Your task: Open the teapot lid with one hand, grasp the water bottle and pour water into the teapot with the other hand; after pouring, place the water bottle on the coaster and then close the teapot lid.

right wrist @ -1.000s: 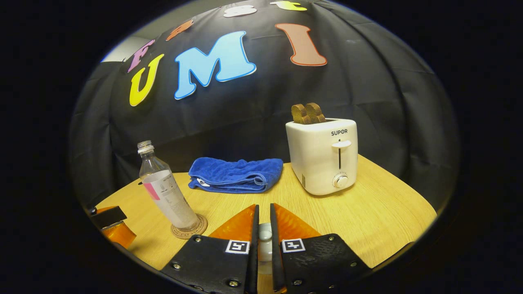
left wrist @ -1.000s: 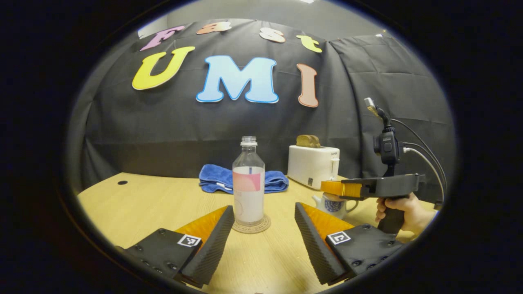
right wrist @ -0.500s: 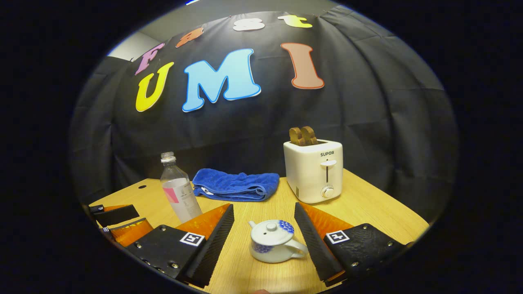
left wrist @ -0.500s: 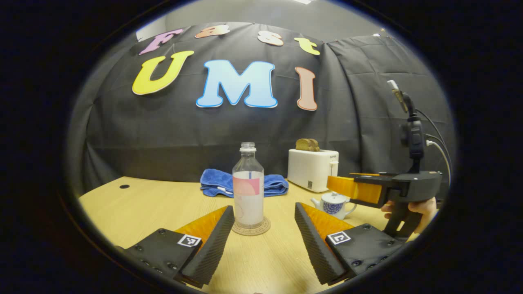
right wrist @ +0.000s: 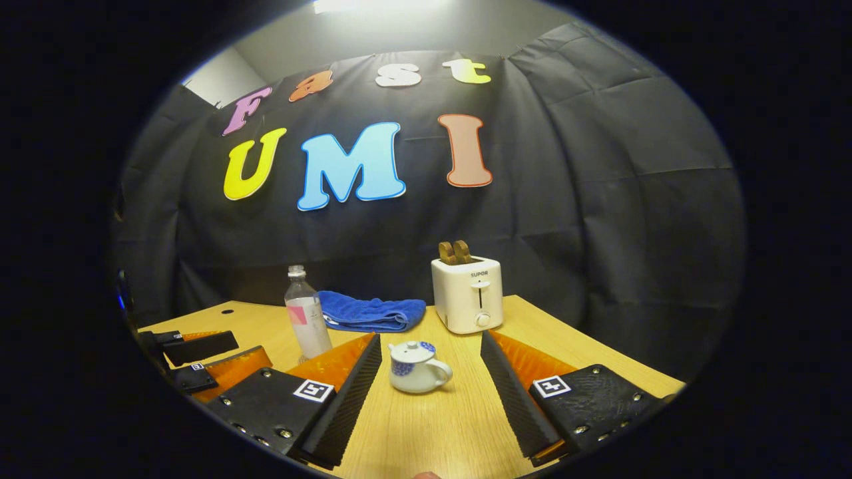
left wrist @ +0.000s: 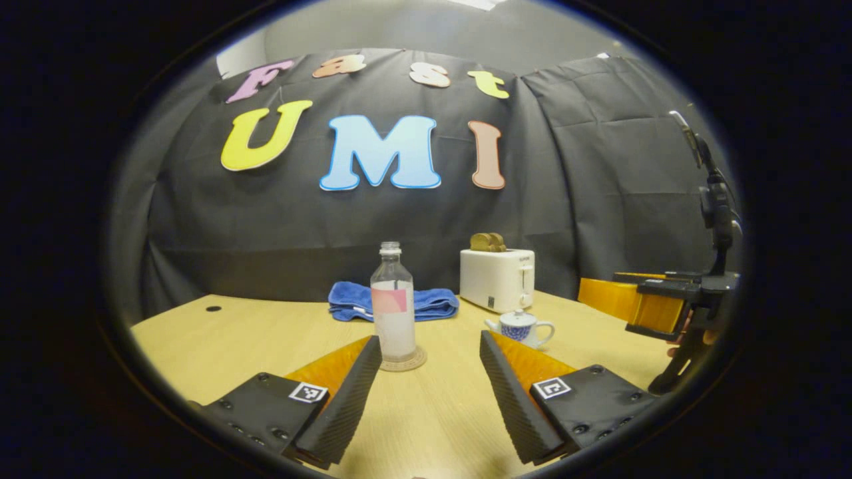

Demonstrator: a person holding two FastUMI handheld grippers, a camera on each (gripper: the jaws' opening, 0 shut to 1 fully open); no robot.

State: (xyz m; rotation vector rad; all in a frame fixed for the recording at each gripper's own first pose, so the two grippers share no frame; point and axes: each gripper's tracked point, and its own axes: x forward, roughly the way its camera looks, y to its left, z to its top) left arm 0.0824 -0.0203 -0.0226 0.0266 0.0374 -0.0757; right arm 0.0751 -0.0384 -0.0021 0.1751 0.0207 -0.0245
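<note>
wood-grain table (right wrist: 432, 432); glossy teapot (right wrist: 416, 367)

In the right gripper view the water bottle (right wrist: 307, 322) hides its coaster and its foot sits behind a finger of the right gripper (right wrist: 429, 399), while the left gripper (right wrist: 200, 362) is cut off at the edge.

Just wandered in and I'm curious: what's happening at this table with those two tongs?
A person holds a pair of tongs in each hand. Both the left tongs and the right tongs are open and grip nothing. The water bottle stands on its coaster, and the teapot sits on the table with its lid on. Behind them lie a blue towel and a toaster. The pouring job looks finished.
</note>
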